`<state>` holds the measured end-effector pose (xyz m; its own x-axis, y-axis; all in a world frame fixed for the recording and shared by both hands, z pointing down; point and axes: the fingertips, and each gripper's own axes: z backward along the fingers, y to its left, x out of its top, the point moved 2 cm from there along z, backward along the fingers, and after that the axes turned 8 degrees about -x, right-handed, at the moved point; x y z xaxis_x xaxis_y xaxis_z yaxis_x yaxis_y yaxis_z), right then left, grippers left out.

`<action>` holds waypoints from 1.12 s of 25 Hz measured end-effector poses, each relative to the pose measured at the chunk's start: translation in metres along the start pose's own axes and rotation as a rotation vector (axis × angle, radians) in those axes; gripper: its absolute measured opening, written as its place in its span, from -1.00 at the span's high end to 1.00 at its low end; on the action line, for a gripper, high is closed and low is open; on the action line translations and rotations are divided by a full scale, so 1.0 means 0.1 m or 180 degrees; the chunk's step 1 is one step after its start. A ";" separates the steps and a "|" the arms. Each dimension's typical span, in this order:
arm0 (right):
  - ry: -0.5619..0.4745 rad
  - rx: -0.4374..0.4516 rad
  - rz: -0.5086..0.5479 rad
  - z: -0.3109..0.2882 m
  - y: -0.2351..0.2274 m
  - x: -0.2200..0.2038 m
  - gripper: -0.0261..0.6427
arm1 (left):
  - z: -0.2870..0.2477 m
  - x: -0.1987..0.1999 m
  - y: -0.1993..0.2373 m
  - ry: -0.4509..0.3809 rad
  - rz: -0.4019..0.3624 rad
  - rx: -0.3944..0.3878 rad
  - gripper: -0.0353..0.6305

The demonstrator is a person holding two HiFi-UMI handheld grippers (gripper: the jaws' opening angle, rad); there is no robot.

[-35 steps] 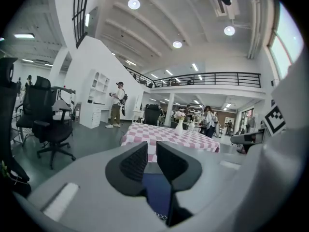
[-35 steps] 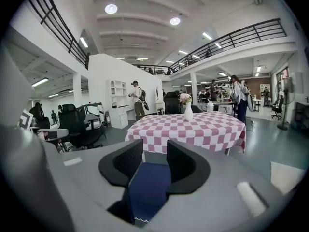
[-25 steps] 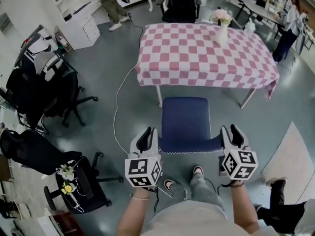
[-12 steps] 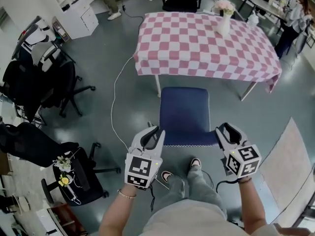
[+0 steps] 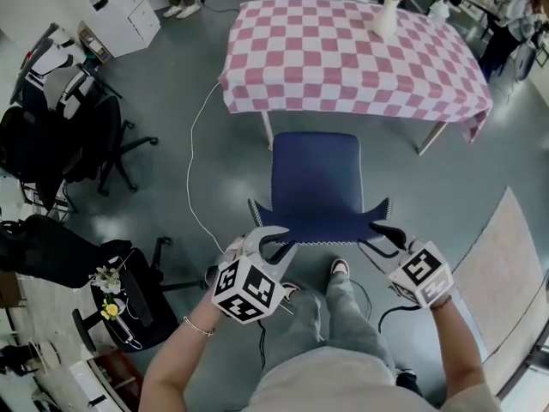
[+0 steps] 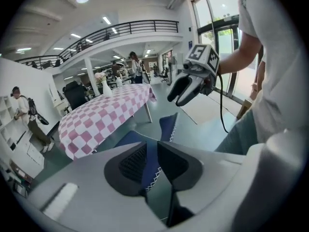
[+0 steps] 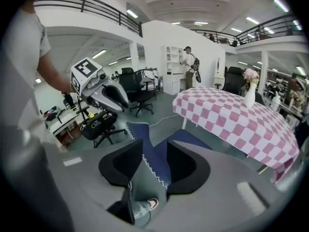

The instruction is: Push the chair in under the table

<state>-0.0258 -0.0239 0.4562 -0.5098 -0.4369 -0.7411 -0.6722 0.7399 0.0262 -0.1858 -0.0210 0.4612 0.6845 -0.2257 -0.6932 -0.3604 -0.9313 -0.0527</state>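
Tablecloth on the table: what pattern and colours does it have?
The tablecloth is checked in pink and white squares; it shows best in the head view.

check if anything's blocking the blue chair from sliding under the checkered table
Nothing visible stands between the blue chair and the checkered table. The near-left table leg sits close beside the chair's left edge and might graze it. The white cable lies further left, off the path.
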 end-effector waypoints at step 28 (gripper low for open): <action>0.1497 0.0317 0.2018 -0.78 0.15 -0.75 0.50 | -0.83 -0.41 -0.18 0.1118 -0.0804 -0.0322 0.59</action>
<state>-0.0395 -0.0205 0.5644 -0.9673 -0.0711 -0.2434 -0.1383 0.9524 0.2715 -0.1549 -0.0188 0.5500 0.9233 -0.0545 -0.3803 -0.1022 -0.9890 -0.1065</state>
